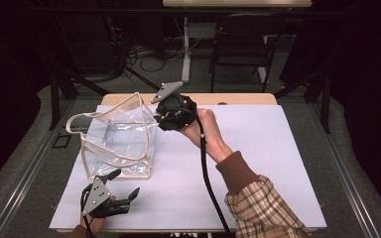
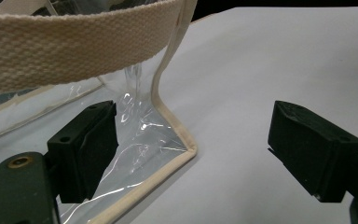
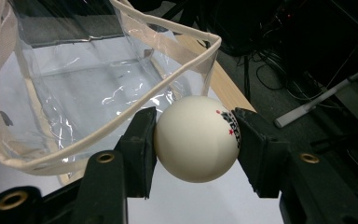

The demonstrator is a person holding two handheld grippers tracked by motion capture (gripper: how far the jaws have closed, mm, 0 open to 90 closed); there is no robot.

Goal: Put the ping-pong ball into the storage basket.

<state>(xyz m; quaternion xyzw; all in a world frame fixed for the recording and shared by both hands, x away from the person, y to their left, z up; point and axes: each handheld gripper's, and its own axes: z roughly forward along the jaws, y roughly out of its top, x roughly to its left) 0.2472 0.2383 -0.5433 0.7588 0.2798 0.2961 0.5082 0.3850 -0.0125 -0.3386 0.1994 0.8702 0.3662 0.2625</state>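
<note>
A clear plastic bag (image 1: 121, 136) with cream fabric trim stands open on the white table cover (image 1: 258, 148). My right gripper (image 3: 196, 140) is shut on a white ball (image 3: 196, 138) with a dark printed mark, held just outside the bag's rim (image 3: 135, 112). From above, that right gripper (image 1: 174, 113) hovers beside the bag's far right top corner. The left gripper (image 1: 121, 193) rests low at the table's front left, jaws wide apart. Its view shows the bag's lower corner (image 2: 186, 151) and cream strap (image 2: 74, 46) close ahead, with the left gripper (image 2: 193, 149) holding nothing.
The wooden table edge (image 1: 238, 98) runs behind the cover. Behind the table are a dark chair (image 1: 240, 47), a white table leg (image 1: 185, 49) and floor cables (image 1: 149, 57). The right gripper's black cable (image 1: 209, 183) trails across the cover.
</note>
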